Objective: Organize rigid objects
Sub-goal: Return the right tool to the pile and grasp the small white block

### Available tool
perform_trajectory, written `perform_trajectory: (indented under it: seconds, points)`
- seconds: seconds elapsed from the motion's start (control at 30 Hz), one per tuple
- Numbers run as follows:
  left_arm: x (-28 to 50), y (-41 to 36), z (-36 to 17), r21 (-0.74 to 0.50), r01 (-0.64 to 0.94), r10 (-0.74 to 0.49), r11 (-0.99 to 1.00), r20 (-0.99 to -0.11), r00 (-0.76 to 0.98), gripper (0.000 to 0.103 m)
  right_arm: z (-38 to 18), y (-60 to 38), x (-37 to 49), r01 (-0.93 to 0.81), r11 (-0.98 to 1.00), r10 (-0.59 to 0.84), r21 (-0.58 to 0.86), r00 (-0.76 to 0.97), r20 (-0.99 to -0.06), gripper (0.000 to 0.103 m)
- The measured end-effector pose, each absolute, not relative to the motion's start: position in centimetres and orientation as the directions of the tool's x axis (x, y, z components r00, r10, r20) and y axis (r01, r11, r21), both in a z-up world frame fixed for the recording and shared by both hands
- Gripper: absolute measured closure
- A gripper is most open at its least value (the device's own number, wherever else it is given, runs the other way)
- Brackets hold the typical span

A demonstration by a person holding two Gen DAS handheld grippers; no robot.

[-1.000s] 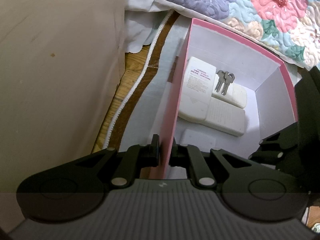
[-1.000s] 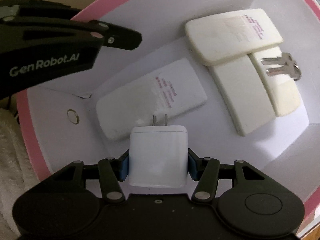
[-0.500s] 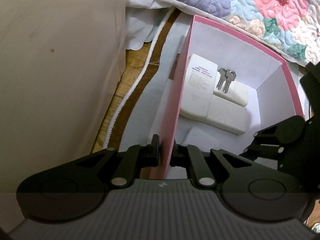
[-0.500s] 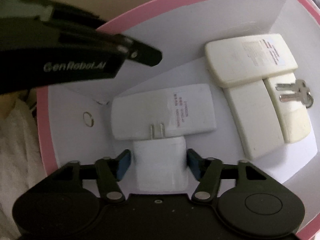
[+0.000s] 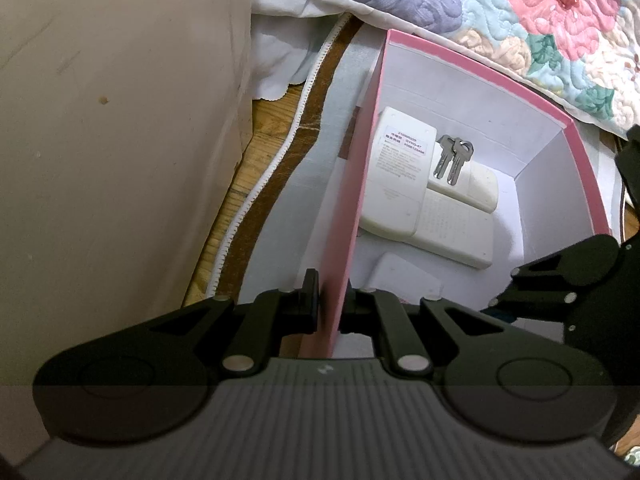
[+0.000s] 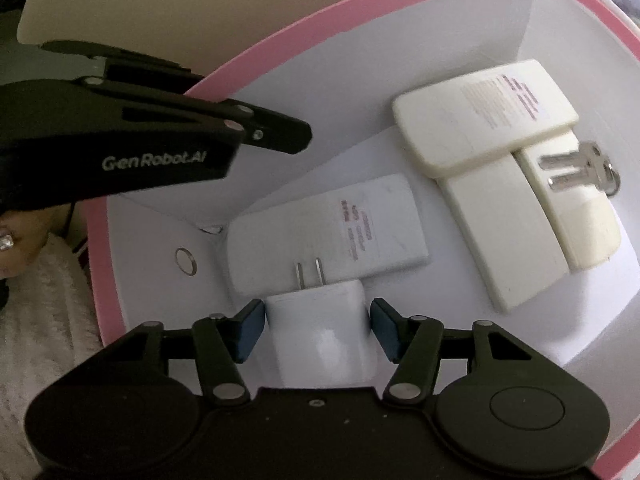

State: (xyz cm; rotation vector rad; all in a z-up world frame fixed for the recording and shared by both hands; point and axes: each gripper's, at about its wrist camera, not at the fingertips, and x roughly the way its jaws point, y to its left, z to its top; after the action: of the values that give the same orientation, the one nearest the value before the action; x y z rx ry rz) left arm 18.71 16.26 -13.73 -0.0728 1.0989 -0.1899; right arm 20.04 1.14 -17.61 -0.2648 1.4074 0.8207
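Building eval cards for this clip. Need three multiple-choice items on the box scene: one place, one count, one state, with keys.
1. The silver metal keys lie:
A. hanging on a hook
B. on a cream plastic remote inside the pink cardboard box
C. between gripper fingers

2. Flat white or cream remotes in the box:
A. two
B. four
C. six

3. The left gripper is:
A. wide open
B. shut on nothing
C. shut on the box's pink wall

Answers:
1. B, both views show the keys on that remote.
2. B, the right wrist view shows four.
3. C, its fingers pinch the wall from both sides.
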Motion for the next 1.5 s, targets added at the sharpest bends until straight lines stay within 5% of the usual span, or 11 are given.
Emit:
perform_trajectory:
  seconds: [0.5, 0.83, 1.03, 1.27, 1.5]
  points:
    - [18.7, 16.3, -13.7, -0.153, 0.116, -0.189, 0.981, -0.877, 0.441, 0.096, -17.0, 2.8, 19.1, -0.724, 0.647, 0.355, 0.239, 0.009, -0.935, 0.043]
    - [18.6, 16.5, -13.7, -0.156, 0.113, -0.190, 0.981, -0.877, 0.441, 0.095, -13.1, -3.5, 19.1, -0.569, 0.734, 0.491, 0.371, 0.068, -0.868, 0.042]
    - [18.6, 16.3, -13.6, -0.145, 0.110, -0.179, 0.983, -0.878, 0.443, 0.095, -7.4, -10.9, 16.2, -0.474, 0.786, 0.553, 0.396, 0.253, -0.794, 0.042]
    - [18.5, 15.9, -13.5, -0.121, 0.109, -0.158, 0.987, -0.878, 0.451, 0.097, -3.9, -20.3, 11.9, -0.210, 0.908, 0.418, 0.361, 0.448, -0.791, 0.042]
    - [18.4, 15.9, -13.5, -0.115, 0.109, -0.152, 0.987, -0.880, 0.450, 0.097, -11.0, -25.6, 8.6, 0.124, 0.900, 0.315, 0.419, 0.481, -0.818, 0.042]
